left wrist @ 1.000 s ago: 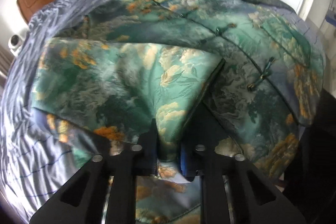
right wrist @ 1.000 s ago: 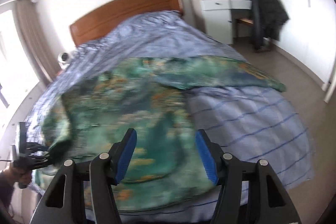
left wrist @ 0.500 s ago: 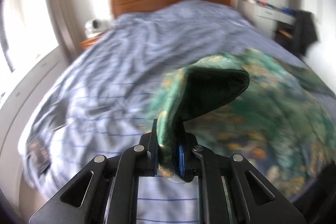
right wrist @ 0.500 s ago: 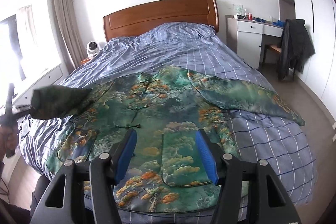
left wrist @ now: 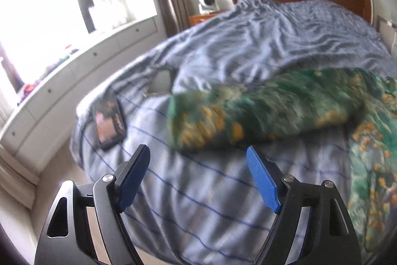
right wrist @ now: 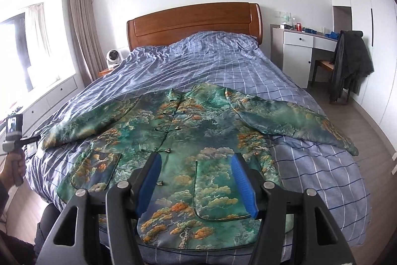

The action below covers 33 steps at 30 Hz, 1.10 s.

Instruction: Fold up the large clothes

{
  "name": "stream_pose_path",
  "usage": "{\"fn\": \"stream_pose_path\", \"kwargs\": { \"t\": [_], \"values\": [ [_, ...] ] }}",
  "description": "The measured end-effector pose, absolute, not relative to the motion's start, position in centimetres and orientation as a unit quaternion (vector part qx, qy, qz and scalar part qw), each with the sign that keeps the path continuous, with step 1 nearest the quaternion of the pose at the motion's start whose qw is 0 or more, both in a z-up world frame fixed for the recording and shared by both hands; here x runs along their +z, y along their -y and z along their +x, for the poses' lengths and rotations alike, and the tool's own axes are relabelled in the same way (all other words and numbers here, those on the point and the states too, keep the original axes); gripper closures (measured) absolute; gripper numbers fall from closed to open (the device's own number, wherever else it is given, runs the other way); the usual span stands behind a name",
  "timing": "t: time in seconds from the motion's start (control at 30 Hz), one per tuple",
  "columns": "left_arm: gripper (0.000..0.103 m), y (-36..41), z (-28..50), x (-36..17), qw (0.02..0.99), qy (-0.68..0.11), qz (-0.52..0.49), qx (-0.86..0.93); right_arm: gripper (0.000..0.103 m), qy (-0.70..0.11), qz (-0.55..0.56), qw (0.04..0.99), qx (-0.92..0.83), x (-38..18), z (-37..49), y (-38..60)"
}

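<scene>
While the jacket (right wrist: 198, 140) is spread flat on the bed (right wrist: 198, 58), unfolded, the left claw (left wrist: 198, 178) is opening empty; the right claw (right wrist: 196, 180) is held spread, empty.

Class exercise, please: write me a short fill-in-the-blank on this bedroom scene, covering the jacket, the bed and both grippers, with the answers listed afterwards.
1. The green floral jacket lies spread on a bed with a blue ____ duvet.
2. The jacket front faces up, its fastenings ____.
3. The right gripper has ____ between its jaws.
4. A dark coat hangs over a ____ by the desk.

Answers: checked; closed; nothing; chair
</scene>
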<state>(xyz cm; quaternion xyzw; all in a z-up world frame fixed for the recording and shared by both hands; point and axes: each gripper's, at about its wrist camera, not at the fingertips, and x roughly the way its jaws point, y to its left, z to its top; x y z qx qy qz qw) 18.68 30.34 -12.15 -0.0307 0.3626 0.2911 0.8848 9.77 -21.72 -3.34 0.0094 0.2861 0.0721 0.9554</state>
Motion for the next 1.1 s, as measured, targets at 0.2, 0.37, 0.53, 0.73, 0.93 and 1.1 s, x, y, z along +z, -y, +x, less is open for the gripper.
{"fn": "stream_pose_path", "kwargs": {
  "t": [0.2,0.37,0.53,0.73,0.93,1.1],
  "values": [
    [0.019,-23.3,18.6,-11.4,0.909,-0.36,-0.033,0.207,0.041,-0.28,0.003,0.958,0.068,-3.0,10.1,21.4],
    [0.009,-17.6,18.2,-8.7,0.932,-0.335,-0.028,0.134,0.038,-0.273,0.005,0.96,0.057,-2.4,10.2,21.9],
    [0.007,-13.0,17.9,-6.4,0.945,-0.318,-0.027,0.072,0.037,-0.27,0.017,0.962,0.039,-2.3,10.0,23.1],
    [0.005,-9.4,16.9,-4.6,0.952,-0.305,-0.004,0.035,0.034,-0.269,0.028,0.963,0.023,-2.4,9.8,24.2],
    [0.005,-8.3,16.3,-4.5,0.951,-0.308,-0.001,0.024,0.032,-0.272,0.036,0.962,0.022,-2.7,9.8,24.2],
    [0.005,-7.9,15.6,-4.2,0.952,-0.304,-0.003,0.019,0.032,-0.272,0.034,0.961,0.023,-2.7,9.9,23.9]
  ]
}}
